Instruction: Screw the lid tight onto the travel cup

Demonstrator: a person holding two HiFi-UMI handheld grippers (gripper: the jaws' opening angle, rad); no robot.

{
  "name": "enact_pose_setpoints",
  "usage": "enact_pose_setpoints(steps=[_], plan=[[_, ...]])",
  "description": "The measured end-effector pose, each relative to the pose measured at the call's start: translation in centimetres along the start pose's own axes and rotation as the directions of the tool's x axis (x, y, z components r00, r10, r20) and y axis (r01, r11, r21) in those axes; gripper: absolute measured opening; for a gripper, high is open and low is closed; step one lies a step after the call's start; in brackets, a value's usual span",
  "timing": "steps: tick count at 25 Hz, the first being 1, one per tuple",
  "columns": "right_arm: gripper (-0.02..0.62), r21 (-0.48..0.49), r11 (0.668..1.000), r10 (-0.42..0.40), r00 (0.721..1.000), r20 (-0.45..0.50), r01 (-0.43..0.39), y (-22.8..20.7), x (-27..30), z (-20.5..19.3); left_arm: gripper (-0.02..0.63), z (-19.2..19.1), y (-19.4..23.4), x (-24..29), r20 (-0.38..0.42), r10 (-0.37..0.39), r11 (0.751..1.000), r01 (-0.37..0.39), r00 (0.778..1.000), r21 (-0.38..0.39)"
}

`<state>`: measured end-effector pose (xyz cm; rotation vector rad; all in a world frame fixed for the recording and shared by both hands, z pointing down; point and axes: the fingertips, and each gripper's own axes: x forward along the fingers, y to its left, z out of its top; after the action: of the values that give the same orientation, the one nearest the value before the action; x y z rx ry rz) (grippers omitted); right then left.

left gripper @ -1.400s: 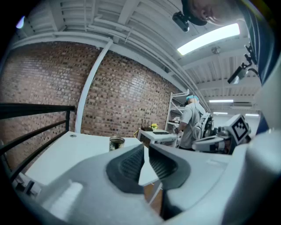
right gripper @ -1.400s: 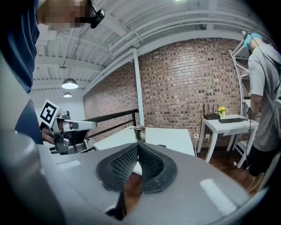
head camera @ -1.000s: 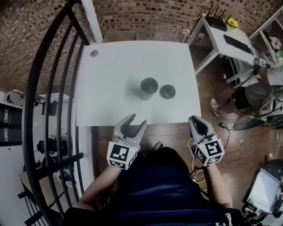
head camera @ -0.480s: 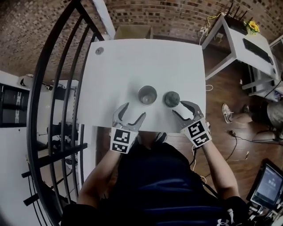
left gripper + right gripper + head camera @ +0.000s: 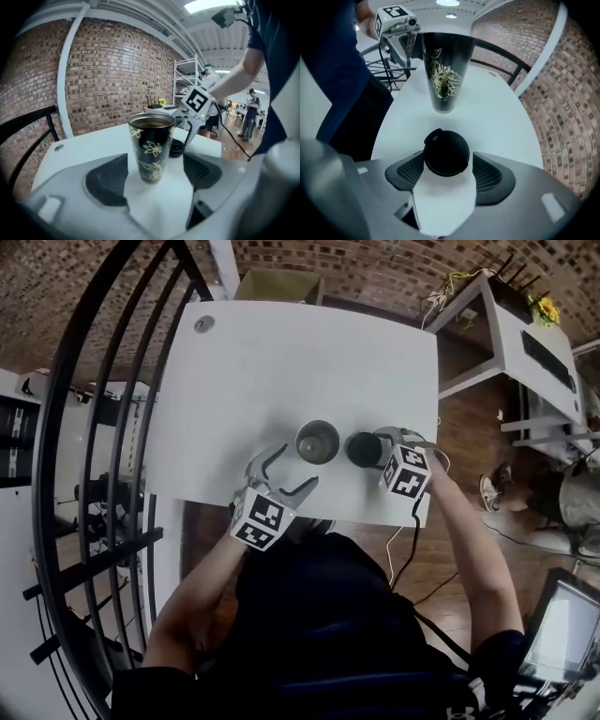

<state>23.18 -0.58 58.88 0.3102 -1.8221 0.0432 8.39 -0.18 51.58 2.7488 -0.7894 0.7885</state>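
Note:
The black travel cup (image 5: 317,442) with a gold flower print stands upright and uncovered on the white table (image 5: 281,362). Its round black lid (image 5: 362,448) lies flat just to its right, apart from it. My left gripper (image 5: 289,470) reaches toward the cup from the near side. In the left gripper view the cup (image 5: 151,147) stands between the opening jaws of the left gripper (image 5: 152,161), with gaps on both sides. My right gripper (image 5: 375,448) is at the lid. In the right gripper view the lid (image 5: 446,152) lies between that gripper's (image 5: 446,165) opening jaws, unpressed, with the cup (image 5: 444,70) beyond.
A black metal railing (image 5: 94,427) runs along the table's left side. A second white table (image 5: 506,324) stands at the right rear over a wooden floor. A small round grommet (image 5: 203,324) sits in the table's far left corner. A brick wall lies behind.
Both grippers have come forward from the table's near edge onto the table. The left now flanks the cup, the right flanks the lid. Both pairs of jaws stand wider than before.

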Motion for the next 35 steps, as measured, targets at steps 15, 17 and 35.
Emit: enact_pose_setpoints(steps=[15, 17, 35], plan=[[0.364, 0.006, 0.99, 0.141, 0.987, -0.081, -0.141, 0.4, 2.9, 0.8, 0.365, -0.5, 0.7, -1.2, 0.038, -0.046, 0.996, 0.049, 0.998, -0.069], [0.362, 0.049, 0.988, 0.15, 0.987, -0.048, -0.148, 0.4, 2.7, 0.9, 0.364, -0.5, 0.7, -1.3, 0.037, -0.05, 0.996, 0.053, 0.998, -0.073], [0.357, 0.132, 0.991, -0.036, 0.933, 0.358, -0.013, -0.8, -10.7, 8.2, 0.354, 0.7, 1.6, -1.4, 0.058, -0.074, 0.997, 0.073, 0.996, 0.01]])
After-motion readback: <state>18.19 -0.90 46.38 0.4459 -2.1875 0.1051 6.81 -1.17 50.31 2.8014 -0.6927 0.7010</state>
